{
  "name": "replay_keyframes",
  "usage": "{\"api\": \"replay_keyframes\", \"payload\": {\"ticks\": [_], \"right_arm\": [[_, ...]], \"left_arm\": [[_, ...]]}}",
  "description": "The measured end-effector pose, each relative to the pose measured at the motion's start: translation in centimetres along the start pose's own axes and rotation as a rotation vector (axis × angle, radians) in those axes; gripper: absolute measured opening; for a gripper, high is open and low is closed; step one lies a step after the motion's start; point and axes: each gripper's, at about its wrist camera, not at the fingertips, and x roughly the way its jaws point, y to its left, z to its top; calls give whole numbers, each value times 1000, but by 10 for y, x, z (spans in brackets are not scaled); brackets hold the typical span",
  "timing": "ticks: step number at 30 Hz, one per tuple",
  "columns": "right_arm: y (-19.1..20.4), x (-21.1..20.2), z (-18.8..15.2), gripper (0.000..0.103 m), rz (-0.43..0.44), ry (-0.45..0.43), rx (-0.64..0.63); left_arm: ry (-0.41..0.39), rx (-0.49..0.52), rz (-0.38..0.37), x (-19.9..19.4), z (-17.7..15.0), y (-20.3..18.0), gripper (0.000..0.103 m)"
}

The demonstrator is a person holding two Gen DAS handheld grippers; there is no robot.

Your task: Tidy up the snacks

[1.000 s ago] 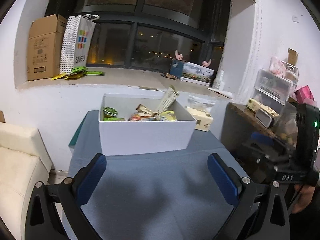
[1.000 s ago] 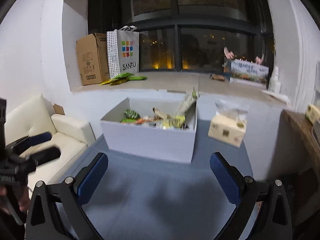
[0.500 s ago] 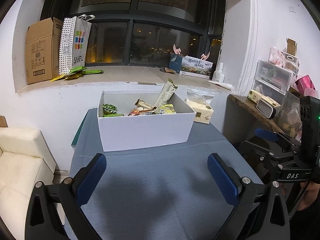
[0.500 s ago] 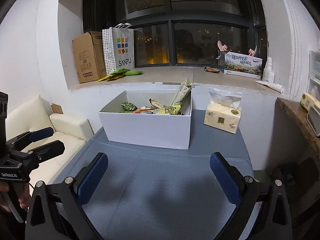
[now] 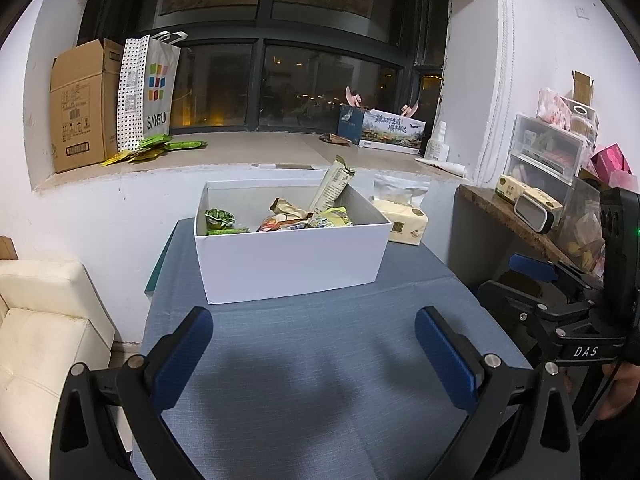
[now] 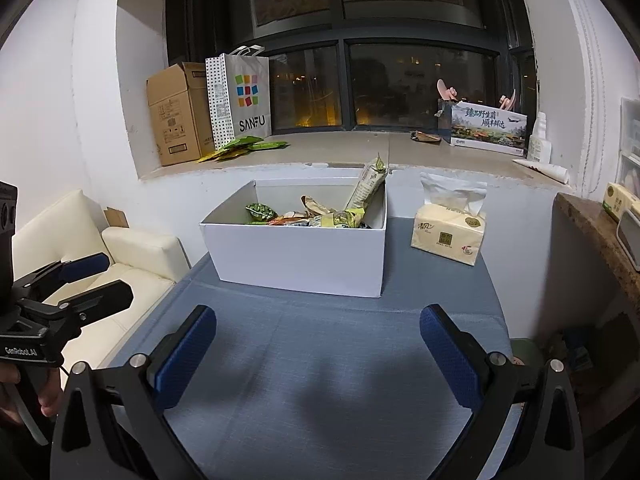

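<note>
A white box [image 5: 288,260] stands at the far end of the blue-grey table [image 5: 320,380]. It holds several snack packets [image 5: 304,216], one tall packet leaning on its right wall. The box also shows in the right wrist view [image 6: 296,256]. My left gripper [image 5: 316,344] is open and empty, held above the table short of the box. My right gripper [image 6: 318,344] is open and empty too, beside it to the right. Each gripper shows in the other's view: the right one [image 5: 536,280], the left one [image 6: 88,280].
A tissue pack [image 6: 448,232] lies right of the box. The windowsill behind holds a cardboard box [image 5: 80,104], a paper bag [image 5: 148,88] and green packets [image 5: 156,148]. A cream sofa [image 6: 120,256] is left of the table, a cluttered shelf [image 5: 528,208] right.
Both grippers have drawn back and risen a little, so the box looks farther off. Both stay open and empty.
</note>
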Motion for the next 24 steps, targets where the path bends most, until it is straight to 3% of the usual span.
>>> {"api": "replay_keyframes", "payload": {"ticks": [24], "right_arm": [[2,-2,1,103,1,-7,-6]], "left_arm": [[1,11,0,-1,1,-1,103]]}}
